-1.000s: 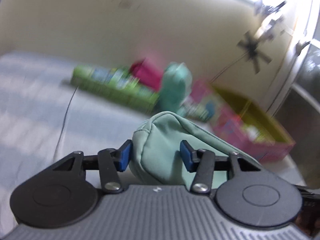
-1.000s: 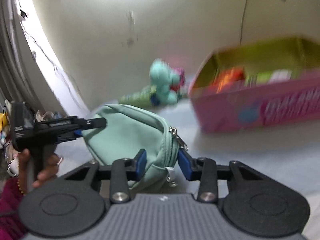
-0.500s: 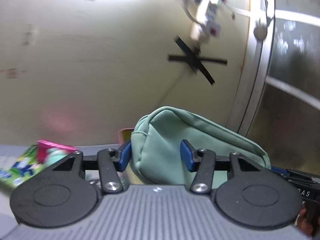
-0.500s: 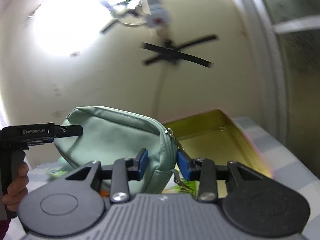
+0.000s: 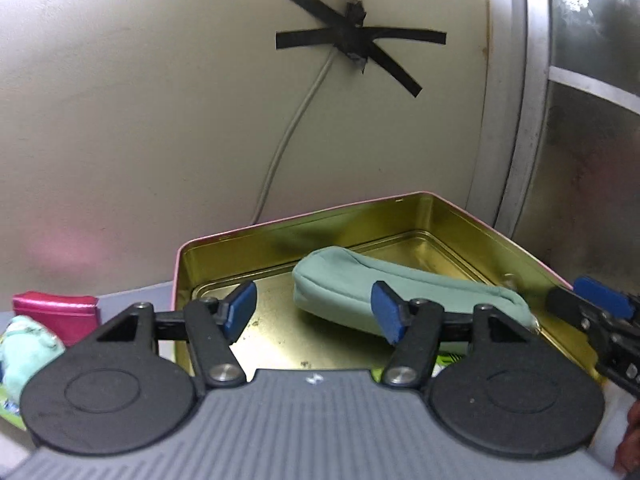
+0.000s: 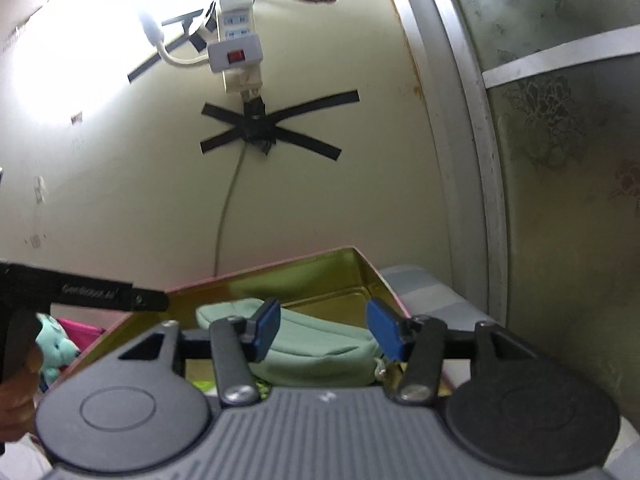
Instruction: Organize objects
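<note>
A mint-green zip pouch [image 5: 352, 284] [image 6: 320, 354] lies on its side inside the gold-lined pink tin box [image 5: 304, 236] [image 6: 312, 268]. My left gripper [image 5: 314, 316] hangs above the box's near edge; its jaws are opening and its blue pads stand clear of the pouch. My right gripper [image 6: 323, 332] is over the box's other end, its jaws opening too, with the pouch below and behind them, untouched. In the left wrist view the right gripper's blue fingertip [image 5: 600, 302] shows at the right edge.
A teal plush toy [image 5: 24, 352] [image 6: 56, 350] and a pink packet [image 5: 56, 312] lie left of the box. A wall with a taped cable [image 5: 352, 40] and power strip [image 6: 238, 40] rises close behind. A frosted window frame [image 5: 520, 120] stands to the right.
Both grippers carried the pouch across to the pink tin, then let go of it. The pouch now lies in the box and both pairs of jaws stand apart.
</note>
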`<state>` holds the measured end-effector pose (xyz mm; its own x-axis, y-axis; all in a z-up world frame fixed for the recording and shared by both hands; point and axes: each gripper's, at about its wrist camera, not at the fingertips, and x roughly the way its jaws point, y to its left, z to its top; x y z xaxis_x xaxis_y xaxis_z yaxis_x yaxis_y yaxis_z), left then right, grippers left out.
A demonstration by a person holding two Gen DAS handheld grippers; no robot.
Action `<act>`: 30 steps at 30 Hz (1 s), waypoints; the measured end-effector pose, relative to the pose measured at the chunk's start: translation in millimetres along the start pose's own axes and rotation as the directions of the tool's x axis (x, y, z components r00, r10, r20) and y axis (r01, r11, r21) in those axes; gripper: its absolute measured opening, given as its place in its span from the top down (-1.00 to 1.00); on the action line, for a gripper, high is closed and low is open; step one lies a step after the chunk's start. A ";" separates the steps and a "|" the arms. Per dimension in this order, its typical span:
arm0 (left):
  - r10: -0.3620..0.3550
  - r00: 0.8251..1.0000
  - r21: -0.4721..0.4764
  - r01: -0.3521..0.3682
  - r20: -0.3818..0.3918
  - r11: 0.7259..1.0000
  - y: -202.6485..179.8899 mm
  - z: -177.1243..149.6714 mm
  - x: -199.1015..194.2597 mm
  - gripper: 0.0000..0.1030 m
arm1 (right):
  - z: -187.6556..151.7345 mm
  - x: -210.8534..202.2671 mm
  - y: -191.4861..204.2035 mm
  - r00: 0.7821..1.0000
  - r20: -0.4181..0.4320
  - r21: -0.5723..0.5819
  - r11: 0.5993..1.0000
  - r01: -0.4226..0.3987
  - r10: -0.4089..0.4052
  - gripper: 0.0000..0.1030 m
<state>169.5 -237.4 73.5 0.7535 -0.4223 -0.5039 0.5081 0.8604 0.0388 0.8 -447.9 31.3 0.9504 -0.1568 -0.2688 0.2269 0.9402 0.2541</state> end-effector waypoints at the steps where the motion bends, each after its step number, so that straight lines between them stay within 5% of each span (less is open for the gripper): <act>1: -0.008 1.000 -0.004 0.008 0.004 1.000 1.0 -2.0 -12.4 -0.28 | 1.7 -4.2 -0.3 1.000 0.009 0.006 1.000 -0.003 0.003 0.02; 7: -0.022 0.999 0.017 0.021 0.027 1.000 -3.9 -17.6 -69.6 -0.37 | 1.6 -43.8 12.6 0.996 0.088 0.050 0.999 -0.021 0.016 -0.09; 12: 0.046 0.999 0.042 -0.046 0.001 0.998 9.5 -46.8 -106.2 -0.38 | -22.2 -76.0 33.0 0.990 0.125 0.128 0.988 -0.086 0.070 -0.18; 22: 0.193 0.977 -0.059 -0.199 -0.086 0.978 73.3 -93.4 -133.1 -0.38 | -62.0 -78.7 65.1 0.987 -0.038 0.194 0.970 -0.148 0.158 -0.23; 30: 0.257 0.958 -0.112 -0.272 -0.131 0.956 118.5 -121.4 -144.6 -0.38 | -77.7 -76.3 119.8 0.971 -0.108 0.070 0.976 -0.209 0.215 -0.23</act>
<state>70.1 -39.8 46.2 0.7974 -0.1461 -0.5854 0.2344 0.9690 0.0776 -61.0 -299.8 10.1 0.9482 0.0830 -0.3067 0.0378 0.9288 0.3685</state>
